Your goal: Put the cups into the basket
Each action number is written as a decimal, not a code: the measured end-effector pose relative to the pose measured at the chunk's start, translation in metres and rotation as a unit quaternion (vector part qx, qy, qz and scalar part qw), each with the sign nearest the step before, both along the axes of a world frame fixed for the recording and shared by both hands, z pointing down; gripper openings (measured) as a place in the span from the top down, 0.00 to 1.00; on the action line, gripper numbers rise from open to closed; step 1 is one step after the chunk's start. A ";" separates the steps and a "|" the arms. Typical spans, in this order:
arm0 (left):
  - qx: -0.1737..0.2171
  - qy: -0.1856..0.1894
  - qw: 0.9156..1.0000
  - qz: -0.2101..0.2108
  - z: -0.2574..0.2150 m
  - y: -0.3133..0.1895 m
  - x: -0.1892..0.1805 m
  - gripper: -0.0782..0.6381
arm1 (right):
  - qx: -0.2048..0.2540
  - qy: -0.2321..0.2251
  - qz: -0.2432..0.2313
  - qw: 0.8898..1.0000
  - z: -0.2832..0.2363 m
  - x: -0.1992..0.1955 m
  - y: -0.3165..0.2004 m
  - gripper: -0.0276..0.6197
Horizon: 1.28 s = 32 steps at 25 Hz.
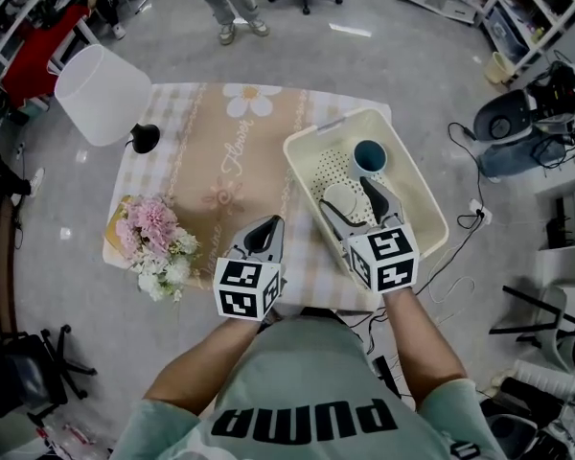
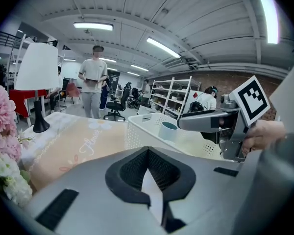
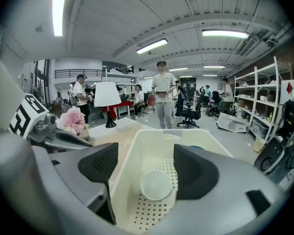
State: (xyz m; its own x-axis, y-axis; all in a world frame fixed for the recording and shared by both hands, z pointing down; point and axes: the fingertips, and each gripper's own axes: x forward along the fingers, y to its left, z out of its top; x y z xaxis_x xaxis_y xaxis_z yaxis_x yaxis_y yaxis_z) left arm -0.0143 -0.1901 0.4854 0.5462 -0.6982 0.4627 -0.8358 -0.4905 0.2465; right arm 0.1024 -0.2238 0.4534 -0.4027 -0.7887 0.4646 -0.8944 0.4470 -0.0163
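Note:
A cream perforated basket sits on the right side of the table. Inside it stand a teal cup toward the far end and a white cup near the middle. My right gripper hangs open above the basket. In the right gripper view the white cup lies below the gap between the pads, untouched. My left gripper hovers over the tablecloth just left of the basket, jaws closed together with nothing in them. From the left gripper view, the teal cup shows over the basket wall.
A white lamp stands at the table's far left, and a pink and white flower bunch lies at the near left. A person stands beyond the table. Cables and equipment lie on the floor to the right.

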 end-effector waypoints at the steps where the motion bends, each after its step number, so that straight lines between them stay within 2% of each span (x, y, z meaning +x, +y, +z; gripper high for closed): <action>1: 0.002 0.001 1.000 -0.001 -0.002 0.001 -0.002 0.89 | 0.001 -0.003 0.000 1.000 -0.003 -0.004 0.003 0.40; 6: 0.013 0.002 1.000 -0.009 -0.011 0.012 -0.016 0.89 | 0.003 -0.014 0.000 1.000 -0.013 -0.020 0.020 0.41; 7: 0.015 0.002 1.000 -0.011 -0.011 0.014 -0.019 0.89 | 0.003 -0.014 0.002 1.000 -0.013 -0.022 0.024 0.45; 10: 0.016 0.001 1.000 -0.017 -0.011 0.022 -0.030 0.89 | 0.001 -0.006 0.003 1.000 -0.009 -0.033 0.038 0.66; 12: 0.015 0.000 1.000 -0.019 -0.010 0.028 -0.037 0.89 | -0.003 -0.003 -0.002 1.000 -0.004 -0.042 0.049 0.69; 17: 0.015 -0.002 1.000 -0.023 -0.008 0.046 -0.049 0.89 | -0.007 -0.002 0.002 1.000 0.005 -0.060 0.073 0.88; 23: 0.020 -0.008 0.999 -0.025 -0.010 0.067 -0.063 0.89 | -0.009 -0.009 0.011 1.000 0.012 -0.074 0.099 0.93; 32: 0.048 -0.007 0.999 -0.003 -0.018 0.100 -0.074 0.89 | -0.018 -0.004 0.017 1.000 0.019 -0.097 0.142 0.93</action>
